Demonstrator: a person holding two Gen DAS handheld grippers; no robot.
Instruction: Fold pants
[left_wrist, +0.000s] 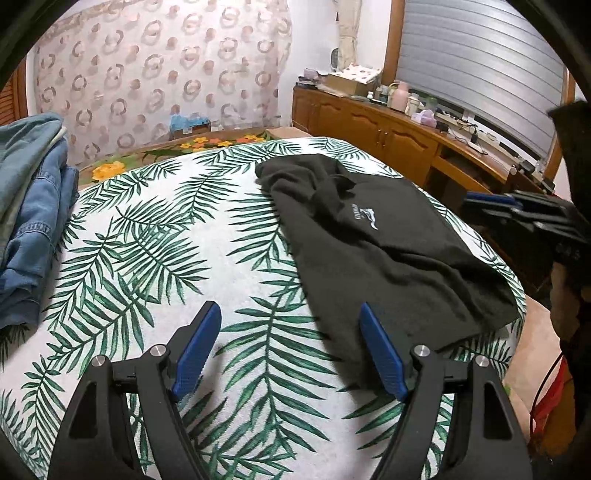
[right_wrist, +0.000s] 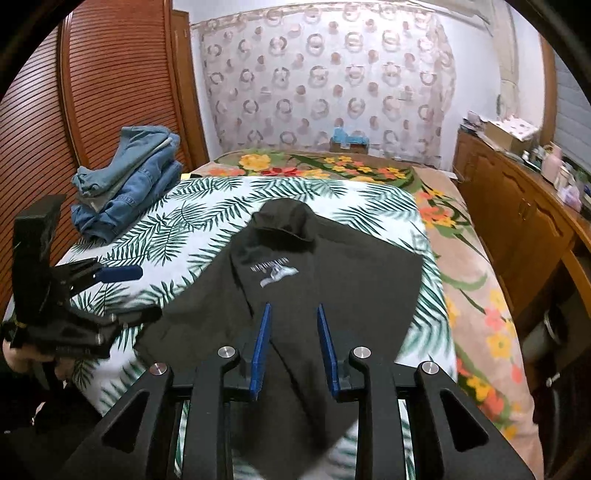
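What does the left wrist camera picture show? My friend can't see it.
Black pants with a small white logo lie folded on a palm-leaf bedspread. The open left gripper hovers over the spread, holding nothing, and the right gripper pokes in from the right edge. Folded denim clothes sit stacked at left.

The black soft-fabric pants (left_wrist: 373, 236) (right_wrist: 303, 280) lie folded into a rough rectangle on the palm-leaf-print cover, near its right edge. A small white printed logo faces up near the middle. The far end is bunched into a rumpled hump; the near part lies flatter, with shallow creases, one corner reaching the cover's edge
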